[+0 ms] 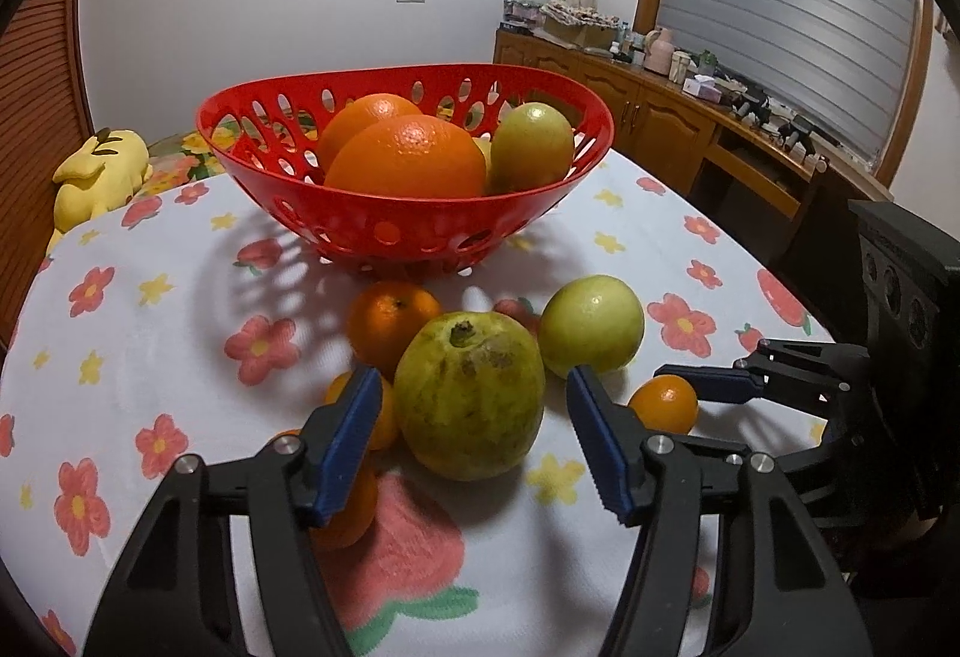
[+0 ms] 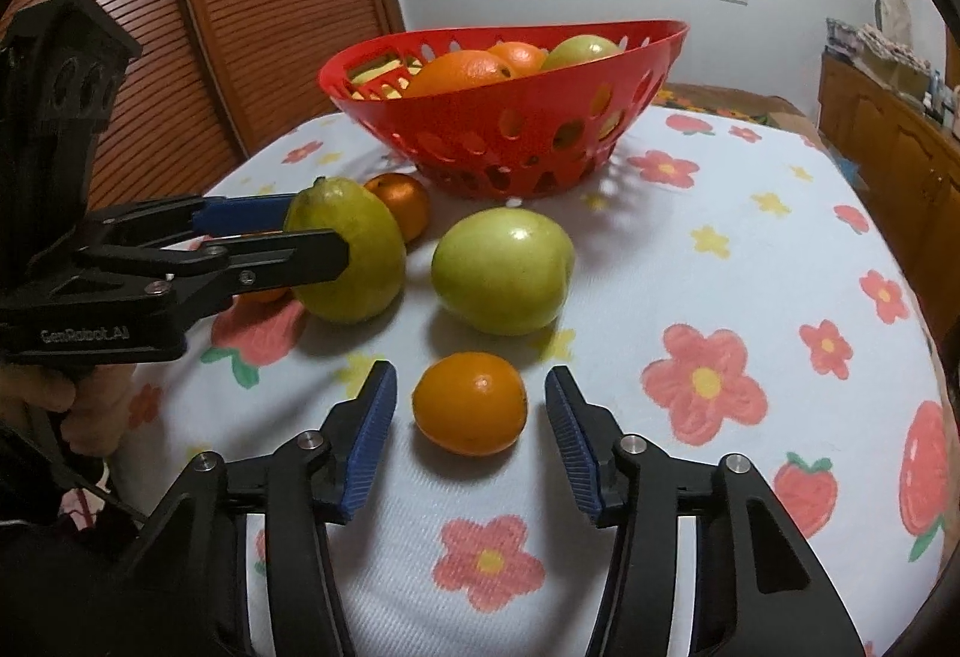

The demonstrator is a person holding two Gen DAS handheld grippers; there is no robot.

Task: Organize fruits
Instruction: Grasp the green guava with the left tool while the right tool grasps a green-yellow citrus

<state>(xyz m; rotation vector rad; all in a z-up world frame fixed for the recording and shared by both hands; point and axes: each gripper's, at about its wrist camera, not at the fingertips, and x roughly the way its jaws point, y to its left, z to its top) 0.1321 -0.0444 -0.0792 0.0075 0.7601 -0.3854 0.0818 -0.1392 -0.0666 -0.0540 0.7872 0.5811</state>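
1. The left gripper (image 1: 471,372) is set around the big yellow-green guava (image 1: 471,405), one finger on each side. A thin gap seems to show at each pad in its own view, while from the other gripper's view the fingertips look laid against the fruit, so it cannot be told whether the fruit is clamped.
2. The right gripper (image 2: 469,369) is held unclenched around a small orange (image 2: 470,404), with clear space on both sides; nothing is gripped.
3. The red basket (image 1: 408,195) is taken as the landmark. Two large oranges and a green fruit are already held in it. The guava lies just in front of the basket, and the small orange farther in front of it.
4. A round green fruit (image 1: 591,324) and another small orange (image 1: 393,324) are left just in front of the basket, close to the guava.
5. A slip is judged likely if the guava is lifted on a half-made grip: its skin is smooth and rounded.
6. The neighbouring fruit could be nudged and sent rolling across the flowered cloth (image 1: 150,327), since the guava is crowded by it.
7. The two grippers are placed near each other, so a clash could follow if both are carried to the basket together.
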